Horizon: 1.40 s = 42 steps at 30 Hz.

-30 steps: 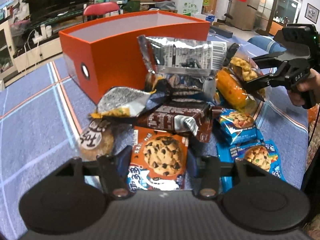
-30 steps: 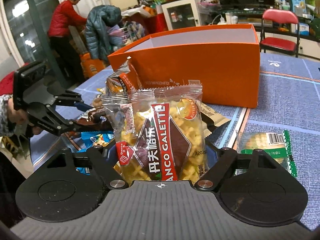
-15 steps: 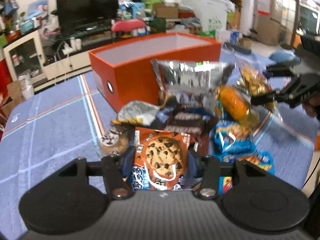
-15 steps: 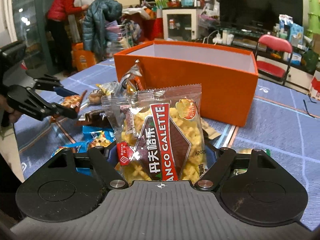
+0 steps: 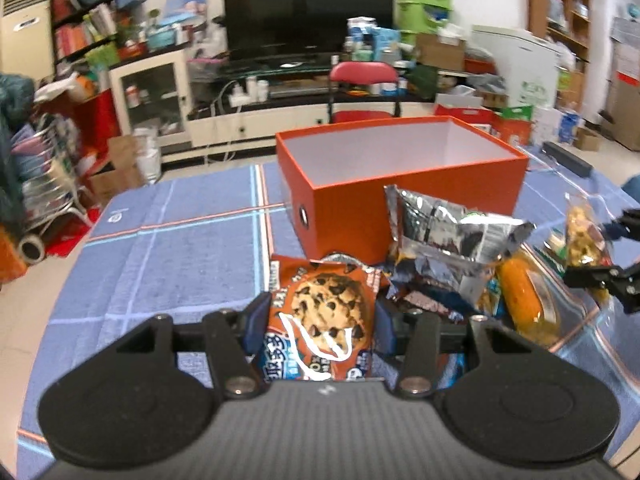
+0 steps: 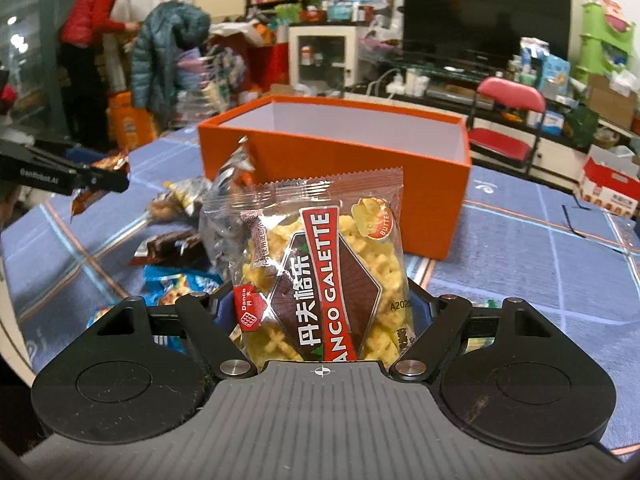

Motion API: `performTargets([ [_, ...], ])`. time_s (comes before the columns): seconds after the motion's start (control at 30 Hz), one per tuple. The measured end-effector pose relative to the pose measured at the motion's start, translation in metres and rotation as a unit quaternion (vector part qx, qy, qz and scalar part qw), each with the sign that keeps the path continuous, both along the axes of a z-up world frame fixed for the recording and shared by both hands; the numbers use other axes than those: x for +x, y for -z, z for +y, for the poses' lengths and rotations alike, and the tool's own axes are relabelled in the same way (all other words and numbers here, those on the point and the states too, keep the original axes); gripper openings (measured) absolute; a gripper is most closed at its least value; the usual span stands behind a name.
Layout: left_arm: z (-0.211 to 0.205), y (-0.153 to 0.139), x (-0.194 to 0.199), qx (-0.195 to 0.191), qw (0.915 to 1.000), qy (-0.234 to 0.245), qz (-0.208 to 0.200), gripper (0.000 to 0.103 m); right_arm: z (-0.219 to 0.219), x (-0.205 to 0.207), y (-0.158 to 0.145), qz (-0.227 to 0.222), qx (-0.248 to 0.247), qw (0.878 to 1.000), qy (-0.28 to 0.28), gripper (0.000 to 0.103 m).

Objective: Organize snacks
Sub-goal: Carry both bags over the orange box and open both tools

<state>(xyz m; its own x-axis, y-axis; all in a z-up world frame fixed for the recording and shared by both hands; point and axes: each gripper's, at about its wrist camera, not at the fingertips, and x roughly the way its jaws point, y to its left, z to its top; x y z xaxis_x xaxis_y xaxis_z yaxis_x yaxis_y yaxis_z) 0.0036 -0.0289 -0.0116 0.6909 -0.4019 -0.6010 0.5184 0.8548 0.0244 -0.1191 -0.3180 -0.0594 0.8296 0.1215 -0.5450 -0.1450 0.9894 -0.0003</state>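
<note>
The left gripper (image 5: 318, 320) has its fingers tight on a chocolate chip cookie pack (image 5: 320, 320), held up in front of the orange box (image 5: 400, 184). The right gripper (image 6: 322, 308) squeezes a Danco Galette snack bag (image 6: 320, 272), also in front of the box. More snacks (image 5: 452, 248) lie piled against the box on the blue tabletop (image 5: 180, 264).

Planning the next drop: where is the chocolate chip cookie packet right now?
In the left wrist view the chocolate chip cookie packet sits clamped in the left gripper, lifted in front of the snack pile, with the orange box just beyond.
</note>
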Motion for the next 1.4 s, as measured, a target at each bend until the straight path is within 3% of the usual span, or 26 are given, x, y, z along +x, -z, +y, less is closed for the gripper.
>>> performTargets([
  [0.47, -0.009, -0.009, 0.000, 0.004, 0.9993, -0.036, -0.001, 0.049, -0.006, -0.003, -0.015, -0.012, 0.002, 0.999, 0.043, 0.068],
  [0.7, -0.006, -0.043, 0.013, -0.014, 0.9992, -0.034, -0.019, 0.049, -0.012, 0.009, -0.054, -0.041, -0.003, 0.997, 0.062, 0.068],
  [0.9, -0.041, -0.080, 0.069, -0.031, 0.9984, -0.031, -0.036, 0.049, -0.017, 0.076, -0.110, -0.059, -0.002, 0.996, 0.069, 0.068],
  [1.1, -0.089, -0.076, 0.132, -0.036, 0.9984, -0.037, -0.024, 0.050, -0.012, 0.177, -0.106, -0.006, -0.031, 0.997, 0.076, 0.068],
  [1.17, -0.102, -0.068, 0.147, -0.029, 0.9989, -0.030, -0.020, 0.058, -0.011, 0.203, -0.096, 0.014, -0.052, 0.995, 0.083, 0.069],
  [1.2, -0.107, -0.063, 0.154, -0.025, 0.9993, -0.026, -0.012, 0.077, -0.011, 0.214, -0.092, 0.024, -0.060, 0.994, 0.089, 0.070],
  [1.27, -0.110, -0.058, 0.160, -0.026, 0.9992, -0.029, -0.006, 0.079, -0.013, 0.224, -0.086, 0.035, -0.059, 0.993, 0.094, 0.075],
  [1.4, -0.092, -0.065, 0.151, -0.052, 0.9982, -0.021, -0.023, 0.085, -0.020, 0.205, -0.096, -0.010, -0.040, 0.994, 0.104, 0.082],
])
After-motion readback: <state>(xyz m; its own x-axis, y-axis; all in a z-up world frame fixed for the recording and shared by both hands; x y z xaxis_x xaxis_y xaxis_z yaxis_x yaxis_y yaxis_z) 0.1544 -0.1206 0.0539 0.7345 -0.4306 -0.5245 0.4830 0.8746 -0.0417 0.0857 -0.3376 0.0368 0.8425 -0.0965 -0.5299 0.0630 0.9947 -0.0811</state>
